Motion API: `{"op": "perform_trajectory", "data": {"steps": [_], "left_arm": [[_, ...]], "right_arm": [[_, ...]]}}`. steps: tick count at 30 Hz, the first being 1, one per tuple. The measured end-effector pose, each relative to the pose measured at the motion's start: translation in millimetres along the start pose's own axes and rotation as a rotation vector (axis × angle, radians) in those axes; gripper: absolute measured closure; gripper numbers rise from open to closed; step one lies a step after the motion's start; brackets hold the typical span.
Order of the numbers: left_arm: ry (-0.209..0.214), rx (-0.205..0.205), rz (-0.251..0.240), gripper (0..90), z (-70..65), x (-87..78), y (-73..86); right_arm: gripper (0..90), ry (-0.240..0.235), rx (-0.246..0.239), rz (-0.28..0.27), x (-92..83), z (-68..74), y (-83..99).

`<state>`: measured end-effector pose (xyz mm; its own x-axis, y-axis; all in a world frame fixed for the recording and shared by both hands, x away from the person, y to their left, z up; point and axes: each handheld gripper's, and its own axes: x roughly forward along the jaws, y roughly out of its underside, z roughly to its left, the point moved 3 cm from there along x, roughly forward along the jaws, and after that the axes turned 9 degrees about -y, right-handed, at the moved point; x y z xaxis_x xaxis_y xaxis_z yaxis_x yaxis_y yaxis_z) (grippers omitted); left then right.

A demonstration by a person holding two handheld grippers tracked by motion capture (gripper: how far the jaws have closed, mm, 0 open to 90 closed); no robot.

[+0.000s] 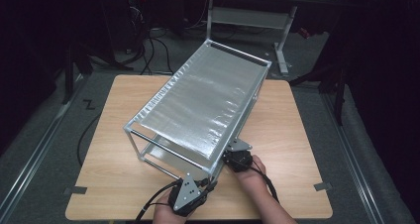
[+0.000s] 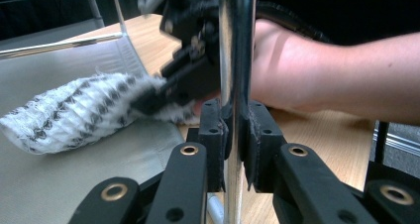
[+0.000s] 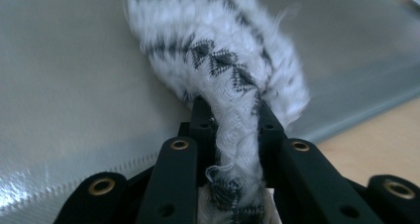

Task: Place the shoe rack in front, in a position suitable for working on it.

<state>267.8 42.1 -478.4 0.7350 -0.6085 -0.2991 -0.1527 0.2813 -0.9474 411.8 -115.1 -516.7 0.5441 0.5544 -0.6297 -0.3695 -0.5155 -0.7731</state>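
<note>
A metal-framed rack with two frosted shelves stands slanted on the wooden table. At its near corner my left gripper is shut on the upright chrome post; from above, the left gripper is at that corner. A white cloth with a black zigzag pattern lies bunched on the lower shelf, and my right gripper is shut on one end of it. The left gripper view has the cloth trailing from the right gripper behind the post.
The person's right hand and forearm rest just beyond the post, above the table. A desk frame and cables stand on the floor behind the table. Tape marks sit at the table's front corners.
</note>
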Motion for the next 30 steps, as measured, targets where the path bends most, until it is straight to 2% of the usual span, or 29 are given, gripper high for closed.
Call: {"op": "perform_trajectory", "data": {"steps": [2,6,12,16,21,26,30], "left_arm": [[-0.005,0.004,-0.004,79.7,0.3,-1.3,0.9],[-0.01,0.042,-0.008,78.7,1.0,-5.9,2.5],[-0.031,0.048,0.003,78.7,6.7,-14.9,5.5],[-0.063,0.054,0.003,78.4,14.3,-23.4,9.4],[-0.115,0.004,-0.013,79.0,27.8,-34.8,18.2],[-0.164,0.006,-0.013,78.9,33.5,-38.2,20.6],[-0.181,-0.001,-0.014,78.9,38.4,-38.9,22.3]], "right_arm": [[77.9,-0.002,0.025,-0.002,2.7,1.4,2.9],[78.4,0.015,-0.014,0.023,0.2,7.4,4.3],[78.5,0.017,-0.008,0.03,-6.6,11.2,9.5],[78.5,0.015,0.011,0.025,-13.5,15.0,14.7],[78.4,0.003,0.028,0.017,-23.7,23.8,22.9],[78.4,-0.004,0.041,0.012,-34.7,30.2,31.3],[78.4,-0.011,0.059,0.002,-42.4,33.3,37.3]]}}
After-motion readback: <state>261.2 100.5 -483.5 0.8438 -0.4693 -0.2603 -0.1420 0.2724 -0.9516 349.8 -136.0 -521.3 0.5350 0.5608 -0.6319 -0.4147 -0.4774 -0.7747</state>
